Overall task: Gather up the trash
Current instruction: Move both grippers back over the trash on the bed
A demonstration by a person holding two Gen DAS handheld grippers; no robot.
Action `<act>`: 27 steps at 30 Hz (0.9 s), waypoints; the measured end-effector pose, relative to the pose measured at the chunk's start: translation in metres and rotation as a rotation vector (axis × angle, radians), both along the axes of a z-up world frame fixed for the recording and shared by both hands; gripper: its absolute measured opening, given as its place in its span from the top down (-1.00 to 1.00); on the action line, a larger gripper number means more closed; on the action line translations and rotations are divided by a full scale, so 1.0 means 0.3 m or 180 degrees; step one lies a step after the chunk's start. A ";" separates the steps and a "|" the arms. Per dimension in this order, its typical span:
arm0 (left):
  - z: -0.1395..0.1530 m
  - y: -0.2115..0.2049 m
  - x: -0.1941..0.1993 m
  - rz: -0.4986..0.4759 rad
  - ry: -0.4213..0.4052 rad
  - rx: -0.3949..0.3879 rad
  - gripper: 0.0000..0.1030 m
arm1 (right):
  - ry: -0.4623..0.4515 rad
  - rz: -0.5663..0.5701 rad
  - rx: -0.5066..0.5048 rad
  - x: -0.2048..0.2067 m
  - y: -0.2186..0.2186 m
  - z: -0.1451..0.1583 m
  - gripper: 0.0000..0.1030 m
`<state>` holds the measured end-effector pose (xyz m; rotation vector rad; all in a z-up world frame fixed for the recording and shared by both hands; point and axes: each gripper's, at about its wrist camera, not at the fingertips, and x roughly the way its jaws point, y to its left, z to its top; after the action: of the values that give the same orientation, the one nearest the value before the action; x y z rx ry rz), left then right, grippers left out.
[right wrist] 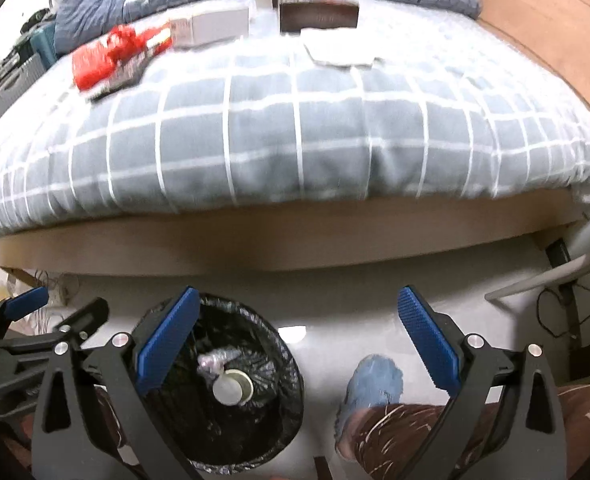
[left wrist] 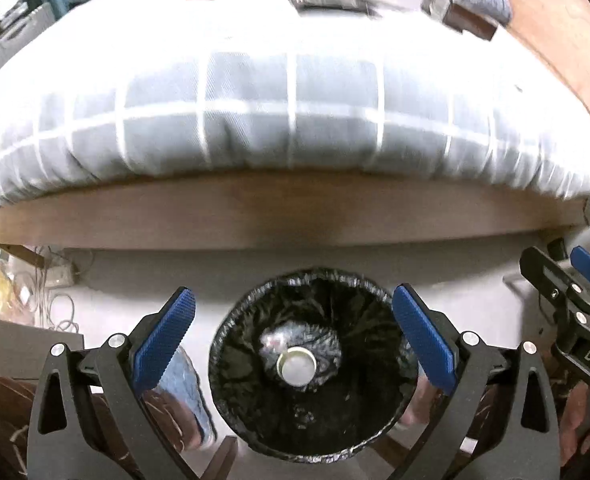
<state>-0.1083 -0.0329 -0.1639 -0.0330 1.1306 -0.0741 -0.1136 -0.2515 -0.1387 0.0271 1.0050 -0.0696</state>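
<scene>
Both grippers, left gripper (left wrist: 293,334) & right gripper (right wrist: 295,336), are hovering w/ fingers spread, gripping nothing, over the black-lined round bin (right wrist: 231,392), while the crinkly red plastic wrapper (right wrist: 109,58) is lying on the grey checked bed (right wrist: 295,136), looking light, soft, slippery; probably pinch a bunched edge.

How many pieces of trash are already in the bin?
2: a round tin can at the bottom of the black-lined bin, and a crumpled clear wrapper touching it on the bed side. More could be hidden in the liner folds.
</scene>
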 end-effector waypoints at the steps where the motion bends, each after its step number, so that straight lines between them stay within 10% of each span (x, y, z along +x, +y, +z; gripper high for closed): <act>1: 0.017 0.006 0.004 0.0021 -0.0026 -0.0005 -0.89 | -0.0041 0.0001 -0.0018 0.002 0.002 0.017 -0.85; 14: 0.306 0.009 0.022 0.0076 -0.0684 -0.0033 -0.89 | -0.0604 0.0069 -0.0085 0.004 0.002 0.255 -0.85; 27: 0.391 0.005 0.101 0.0046 -0.0885 -0.0006 -0.89 | -0.0848 -0.0049 -0.0002 0.091 -0.060 0.350 -0.85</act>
<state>-0.0781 -0.0314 -0.0465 -0.0316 0.8522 -0.0646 -0.0863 -0.2694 -0.0337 0.0425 0.7386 -0.0781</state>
